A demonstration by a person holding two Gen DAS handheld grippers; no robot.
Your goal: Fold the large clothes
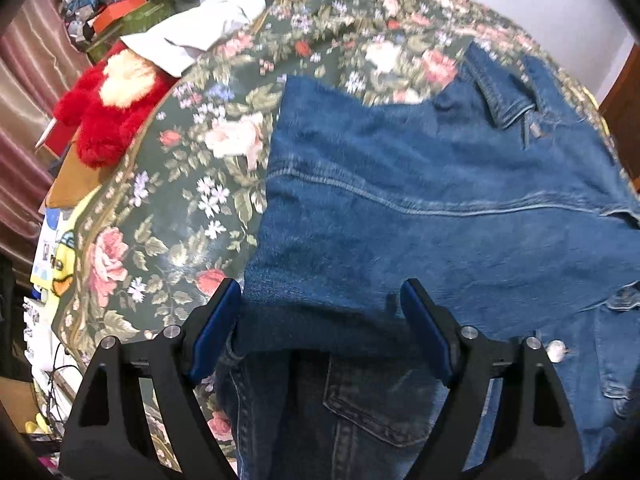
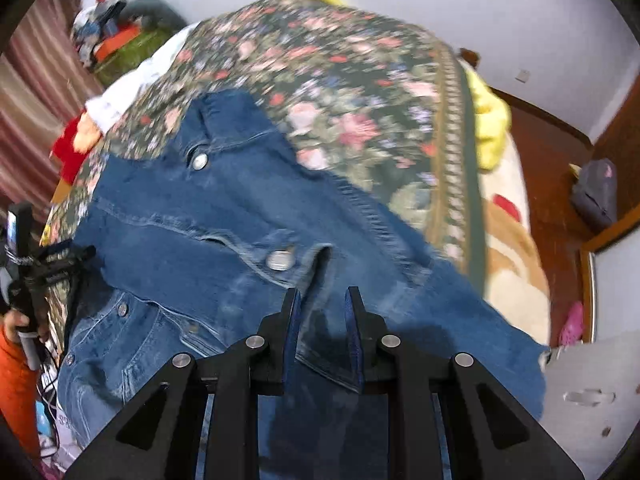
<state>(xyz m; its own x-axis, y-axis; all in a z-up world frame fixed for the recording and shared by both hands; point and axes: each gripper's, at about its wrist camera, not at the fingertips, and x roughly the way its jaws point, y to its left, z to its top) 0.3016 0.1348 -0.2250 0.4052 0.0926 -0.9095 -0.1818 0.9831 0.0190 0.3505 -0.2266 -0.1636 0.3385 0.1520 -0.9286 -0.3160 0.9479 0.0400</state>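
The right claw point(image 2: 323, 300) stands narrow, pinching a fold of the blue denim jacket point(image 2: 224, 216). The left claw point(image 1: 320, 308) stands wide above the cloth and holds nothing. The jacket lies half folded on the bed with a dark green flowered cover point(image 1: 192, 184). I think the heavy denim can slip from the thin pinch, so the fold may fall open or land crooked

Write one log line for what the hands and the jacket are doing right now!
left gripper: open, above jacket | right gripper: shut on jacket edge | bedspread: under jacket
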